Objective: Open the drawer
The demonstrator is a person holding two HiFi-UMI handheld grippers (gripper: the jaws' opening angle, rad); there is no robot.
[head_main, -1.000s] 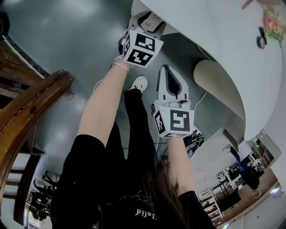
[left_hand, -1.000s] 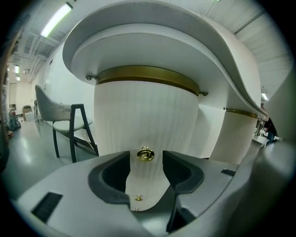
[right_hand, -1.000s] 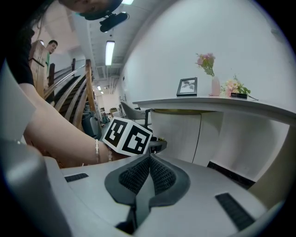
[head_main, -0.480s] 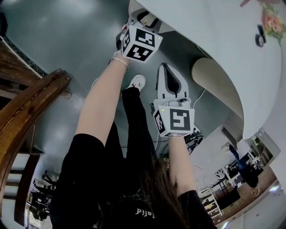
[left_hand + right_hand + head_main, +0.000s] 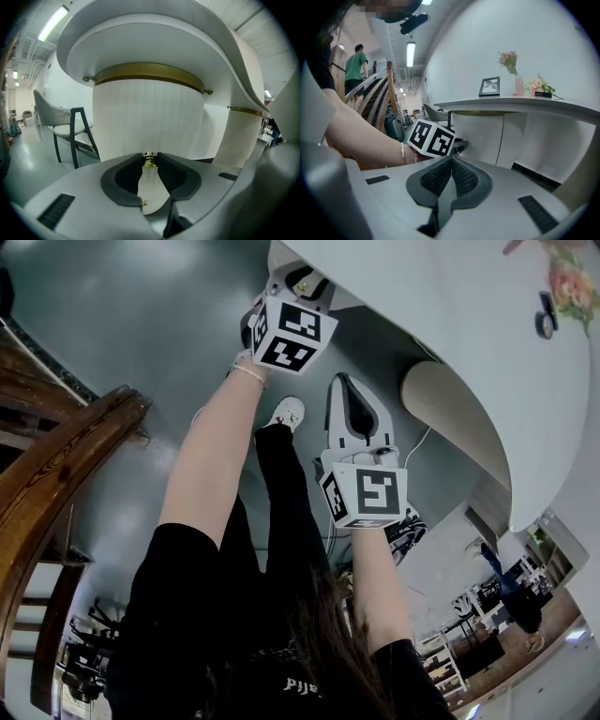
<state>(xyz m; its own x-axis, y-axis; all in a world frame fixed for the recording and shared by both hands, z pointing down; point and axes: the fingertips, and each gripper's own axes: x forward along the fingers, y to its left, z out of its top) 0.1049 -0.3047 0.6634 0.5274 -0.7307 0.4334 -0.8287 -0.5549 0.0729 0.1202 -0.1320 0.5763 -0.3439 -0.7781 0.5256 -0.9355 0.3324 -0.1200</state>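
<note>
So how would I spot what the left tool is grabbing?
Find the white curved desk; under its gold band is a rounded, ribbed drawer front. Low on it sits a tiny brass knob, between the left tool's jaws, which have just been closing on it. Unlike the broad band, it's a small round stud.

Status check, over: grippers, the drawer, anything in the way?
Left gripper jaws just closing, now pinching the brass knob on the white drawer front. Right gripper shut, empty, held back. Nothing blocking the knob.
</note>
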